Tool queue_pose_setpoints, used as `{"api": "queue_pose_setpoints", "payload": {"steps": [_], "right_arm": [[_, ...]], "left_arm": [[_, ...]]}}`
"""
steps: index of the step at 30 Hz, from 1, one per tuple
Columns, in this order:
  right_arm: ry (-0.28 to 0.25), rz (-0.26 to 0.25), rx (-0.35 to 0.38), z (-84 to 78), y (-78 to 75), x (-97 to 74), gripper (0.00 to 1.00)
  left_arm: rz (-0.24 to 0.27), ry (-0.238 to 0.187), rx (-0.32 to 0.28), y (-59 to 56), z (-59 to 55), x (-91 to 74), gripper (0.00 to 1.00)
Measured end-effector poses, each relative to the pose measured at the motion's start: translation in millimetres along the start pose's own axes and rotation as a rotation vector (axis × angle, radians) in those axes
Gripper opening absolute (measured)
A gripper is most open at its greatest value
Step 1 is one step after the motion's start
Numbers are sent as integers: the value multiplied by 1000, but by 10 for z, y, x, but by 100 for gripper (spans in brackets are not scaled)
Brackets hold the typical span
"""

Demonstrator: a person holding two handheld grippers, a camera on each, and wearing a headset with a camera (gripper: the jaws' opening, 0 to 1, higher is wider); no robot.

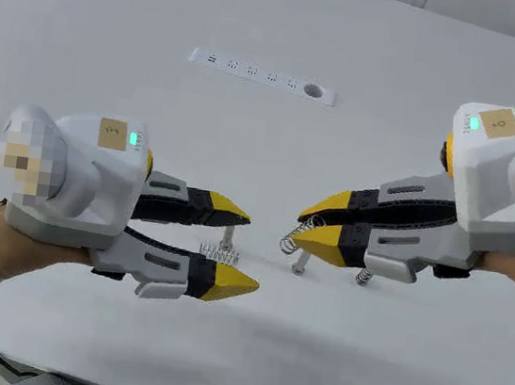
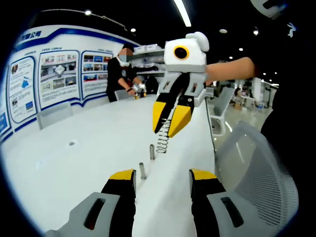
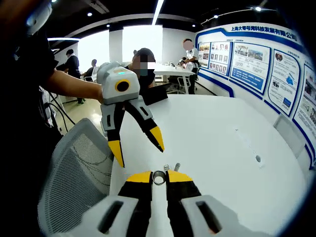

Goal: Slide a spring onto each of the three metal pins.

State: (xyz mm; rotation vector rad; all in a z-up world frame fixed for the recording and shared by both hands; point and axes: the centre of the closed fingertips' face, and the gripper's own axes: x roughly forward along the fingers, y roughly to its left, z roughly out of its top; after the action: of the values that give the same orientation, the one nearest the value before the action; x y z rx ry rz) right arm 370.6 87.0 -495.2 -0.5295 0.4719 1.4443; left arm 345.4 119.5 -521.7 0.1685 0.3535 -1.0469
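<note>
Right gripper (image 1: 302,229): jaws clamped on one end of a spring (image 1: 290,241), which sits between the yellow tips. The rest of the coil hangs free below them. In the right gripper view the spring shows end-on, as a ring pinched between the closed tips. Its free end hangs close above and beside the middle pin (image 1: 300,264) and is not threaded on it. Contact between the two cannot be determined.

Left gripper (image 1: 245,251): jaws wide apart, nothing held. It faces the right gripper with a gap between the two sets of tips. The left pin (image 1: 228,237) stands upright in the opening between its jaws, just beyond the tips. A second spring (image 1: 216,254) lies flat on the table (image 1: 359,358) at that pin's foot.

The third pin (image 1: 363,276) stands under the right gripper's lower jaw and appears to have coils around it. A power strip (image 1: 262,74) lies well beyond, toward the far side of the table.
</note>
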Motion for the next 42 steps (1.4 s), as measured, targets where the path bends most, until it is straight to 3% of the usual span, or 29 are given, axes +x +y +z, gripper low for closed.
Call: {"api": "queue_pose_setpoints", "payload": {"steps": [6,14,21,33,42], "right_arm": [[62,-69,35,-213,-289,17,11],[107,-103,81,-443,-486,143,11],[133,-109,111,-608,-545,229,11],[138,-101,151,-696,-569,383,11],[165,-93,162,-782,-596,444,11]], "left_arm": [[56,-22,-13,139,9,-118,54],[85,-20,-33,192,-43,-197,61],[118,-30,-48,281,-42,-275,65],[145,-43,-81,355,-64,-375,70],[173,-29,-104,405,-124,-424,75]]}}
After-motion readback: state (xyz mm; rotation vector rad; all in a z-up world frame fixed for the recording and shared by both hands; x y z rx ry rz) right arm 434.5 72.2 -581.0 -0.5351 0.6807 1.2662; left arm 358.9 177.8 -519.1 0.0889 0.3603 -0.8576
